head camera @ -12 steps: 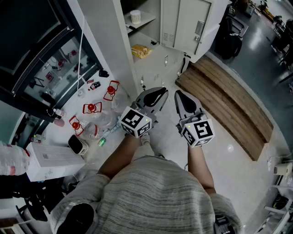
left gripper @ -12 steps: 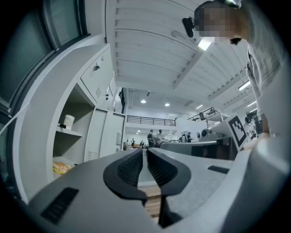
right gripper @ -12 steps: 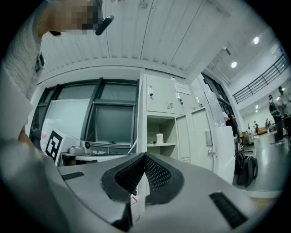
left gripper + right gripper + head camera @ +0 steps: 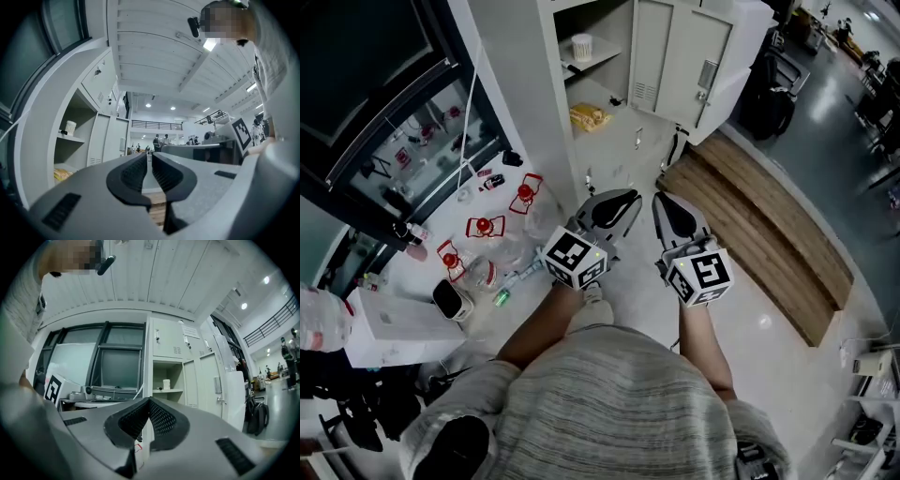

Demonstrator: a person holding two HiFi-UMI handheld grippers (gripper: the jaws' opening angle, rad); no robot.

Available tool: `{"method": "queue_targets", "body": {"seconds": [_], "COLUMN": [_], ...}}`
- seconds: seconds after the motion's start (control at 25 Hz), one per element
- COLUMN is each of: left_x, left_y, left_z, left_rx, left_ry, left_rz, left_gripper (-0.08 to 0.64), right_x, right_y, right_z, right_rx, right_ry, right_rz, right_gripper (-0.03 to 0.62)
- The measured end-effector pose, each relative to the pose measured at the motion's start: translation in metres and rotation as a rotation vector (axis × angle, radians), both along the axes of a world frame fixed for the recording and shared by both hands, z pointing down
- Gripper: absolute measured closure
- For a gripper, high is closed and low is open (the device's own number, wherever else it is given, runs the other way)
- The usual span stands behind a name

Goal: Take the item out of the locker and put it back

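Note:
The open locker [image 4: 609,84] stands ahead of me with its door [image 4: 684,56] swung to the right. A white cup [image 4: 581,45] sits on its shelf and a yellow packet [image 4: 589,116] lies on the compartment floor below. The left gripper view shows the cup [image 4: 70,127] and packet [image 4: 61,174] at far left; the right gripper view shows the cup [image 4: 166,384] just above the jaws. My left gripper [image 4: 630,199] and right gripper [image 4: 661,202] hover side by side short of the locker, both shut and holding nothing. The jaws meet in each gripper's own view [image 4: 149,159] [image 4: 149,401].
A low wooden platform [image 4: 769,234] runs along the right. Small red-framed items [image 4: 487,225] and a white box [image 4: 384,328] lie on the white surface at left, beside dark windows [image 4: 119,369]. A black bag [image 4: 764,94] stands past the locker door.
Both grippers have shifted slightly up and left in the head view, still shut. The locker shows a little more fully.

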State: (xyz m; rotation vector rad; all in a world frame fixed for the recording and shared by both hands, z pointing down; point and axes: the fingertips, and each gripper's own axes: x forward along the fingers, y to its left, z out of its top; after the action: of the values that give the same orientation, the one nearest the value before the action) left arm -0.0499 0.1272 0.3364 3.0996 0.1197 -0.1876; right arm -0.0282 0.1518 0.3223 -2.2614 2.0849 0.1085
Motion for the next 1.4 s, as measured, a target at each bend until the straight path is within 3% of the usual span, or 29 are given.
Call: {"method": "queue_targets", "body": {"seconds": [0.24,0.48,0.76,1.12,1.4], "left_x": [0.015,0.047,0.089,0.102,0.097], "left_y": [-0.028,-0.086,-0.148,-0.206,-0.221], "left_z": [0.012,0.023,0.01,-0.012,-0.009], "left_rx": [-0.026,-0.049,-0.023,0.0,-0.003], "left_ry": [-0.001,0.006,0.041,0.08,0.061], "left_rz": [-0.022,-0.056,-0.109,-0.185,-0.217], "left_gripper": [0.523,0.523,0.523,0.523,0.523], "right_x": [0.013,0.043,0.079,0.108,0.122], "right_y": [-0.024,-0.08,-0.15,-0.227,-0.291], "right_z": [-0.001,0.011,0.001,-0.02,-0.034], "right_rx": [0.053,0.017,0.012,0.028,0.015], "right_ry": [0.007,-0.003,0.028,0.014,0.005], "right_rz": [-0.037,-0.098,-0.177,-0.27,-0.337], "right_gripper": [0.566,0.566,0.557,0.477,0.399]}}
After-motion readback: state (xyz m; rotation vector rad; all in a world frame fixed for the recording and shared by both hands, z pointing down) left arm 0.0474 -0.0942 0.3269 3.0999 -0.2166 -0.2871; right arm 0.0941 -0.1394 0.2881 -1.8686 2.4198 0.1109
